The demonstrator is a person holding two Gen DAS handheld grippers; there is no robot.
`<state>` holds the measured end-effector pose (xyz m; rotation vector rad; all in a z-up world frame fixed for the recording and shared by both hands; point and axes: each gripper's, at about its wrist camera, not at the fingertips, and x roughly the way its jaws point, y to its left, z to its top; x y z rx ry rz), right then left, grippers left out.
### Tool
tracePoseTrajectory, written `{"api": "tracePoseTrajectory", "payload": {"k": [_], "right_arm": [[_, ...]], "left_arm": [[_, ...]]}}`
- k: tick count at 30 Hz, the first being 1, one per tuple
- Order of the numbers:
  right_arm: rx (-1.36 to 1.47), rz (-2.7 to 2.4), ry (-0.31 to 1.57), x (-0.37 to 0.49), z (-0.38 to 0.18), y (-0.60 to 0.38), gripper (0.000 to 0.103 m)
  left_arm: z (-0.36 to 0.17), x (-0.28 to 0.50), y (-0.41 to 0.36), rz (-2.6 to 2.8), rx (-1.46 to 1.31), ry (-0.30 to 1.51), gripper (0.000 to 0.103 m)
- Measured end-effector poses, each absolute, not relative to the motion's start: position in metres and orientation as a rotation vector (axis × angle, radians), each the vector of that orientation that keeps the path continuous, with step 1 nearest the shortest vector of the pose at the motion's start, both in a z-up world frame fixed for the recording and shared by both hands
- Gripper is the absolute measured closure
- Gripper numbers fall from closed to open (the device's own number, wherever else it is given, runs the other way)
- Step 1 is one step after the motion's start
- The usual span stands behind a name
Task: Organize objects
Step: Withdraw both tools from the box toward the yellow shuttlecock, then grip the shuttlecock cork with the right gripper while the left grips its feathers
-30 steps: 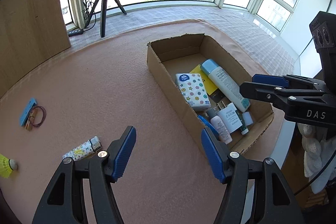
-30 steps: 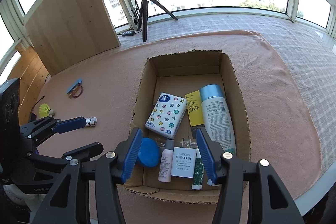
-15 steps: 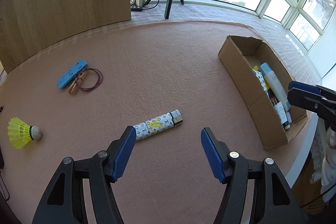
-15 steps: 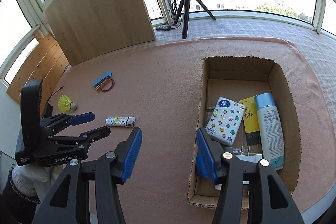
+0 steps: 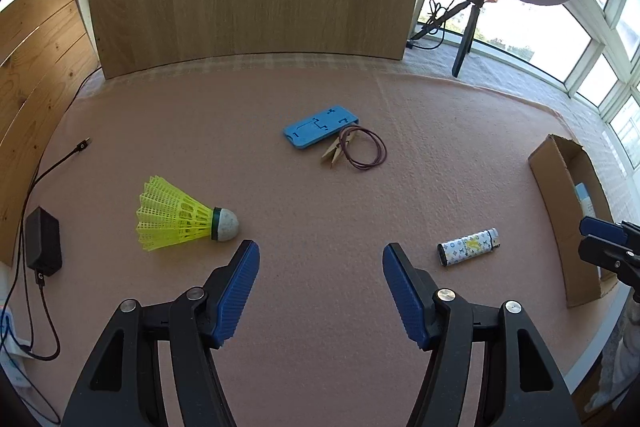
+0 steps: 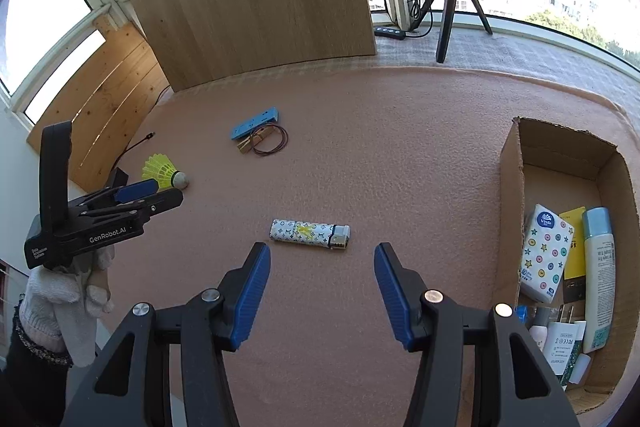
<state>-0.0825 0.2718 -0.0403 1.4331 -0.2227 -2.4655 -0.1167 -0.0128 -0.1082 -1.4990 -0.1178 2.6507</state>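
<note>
The open brown cardboard box (image 6: 560, 227) at the right edge of the right wrist view already holds a star-patterned tissue pack, a white bottle with a pale blue cap and small toiletries. It looks light and floppy-walled, so it is best left where it stands on the pink felt-covered surface (image 6: 380, 147).

Loose things lie well apart on that surface. The yellow plastic shuttlecock with a white cork tip (image 5: 186, 215) sits at the left of the left wrist view, just beyond the left hand-held gripper (image 5: 320, 291), whose jaws stand apart with nothing between them. It is likely very light, its skirt springy and crushable; the firm cork end is the safer hold.

The flat blue plastic holder (image 5: 320, 127), upper centre, looks stiff and thin, so its long edges suit a pinch. Touching it lie a wooden clothespin (image 5: 338, 151) and a thin brown elastic loop (image 5: 366, 149), limp and hard to pinch.

The white patterned lighter (image 6: 310, 233) lies just ahead of the right hand-held gripper (image 6: 322, 291), also open and empty. It is probably smooth, rigid and light; gripping across its narrow middle seems best.
</note>
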Motion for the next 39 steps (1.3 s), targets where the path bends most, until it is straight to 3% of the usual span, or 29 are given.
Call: {"api": "tracePoseTrajectory", "payload": {"k": [15, 30, 39], "right_arm": [[1.439, -2.235, -0.213, -0.148, -0.071, 0.142, 0.053], [1.557, -2.082, -0.314, -0.204, -0.117, 0.064, 0.054], [1.586, -2.036, -0.299, -0.219, -0.132, 0.04, 0.062]], "left_arm": [[-0.121, -0.11, -0.128, 2.732, -1.545, -0.168, 0.036], [-0.142, -0.131, -0.134, 2.626, -1.528, -0.063, 0.035], [-0.151, -0.139, -0.129, 2.585, -1.526, -0.053, 0.04]]}}
